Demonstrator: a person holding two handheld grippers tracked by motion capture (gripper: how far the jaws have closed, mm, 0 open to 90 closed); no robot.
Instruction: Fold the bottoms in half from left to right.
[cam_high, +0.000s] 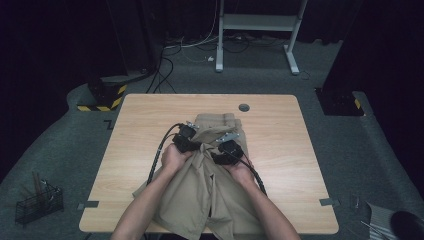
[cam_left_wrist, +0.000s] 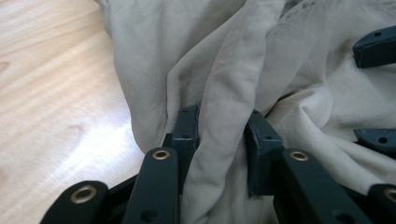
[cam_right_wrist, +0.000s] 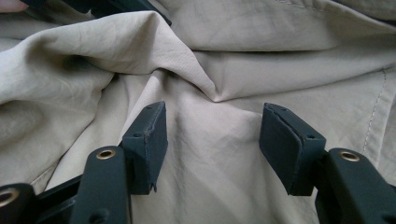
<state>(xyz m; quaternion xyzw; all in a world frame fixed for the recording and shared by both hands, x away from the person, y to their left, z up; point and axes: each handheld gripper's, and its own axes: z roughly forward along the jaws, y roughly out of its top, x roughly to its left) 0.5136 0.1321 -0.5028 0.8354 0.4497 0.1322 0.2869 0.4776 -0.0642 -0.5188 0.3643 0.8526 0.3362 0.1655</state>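
The soft, limp khaki trousers (cam_high: 210, 175) are being pinched at a raised fold by the left hand-held gripper (cam_left_wrist: 219, 135); the right hand-held gripper (cam_right_wrist: 212, 140), at 3 o'clock, is being held wide open over slack cloth.

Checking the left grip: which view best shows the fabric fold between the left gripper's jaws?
The left gripper view: the fold runs up between both jaws, pads against it. The high view shows hands hiding it; the right gripper view shows other cloth.

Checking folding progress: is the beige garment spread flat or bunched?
Bunched: the beige cloth garment is gathered into deep folds at its middle on the light wooden table.
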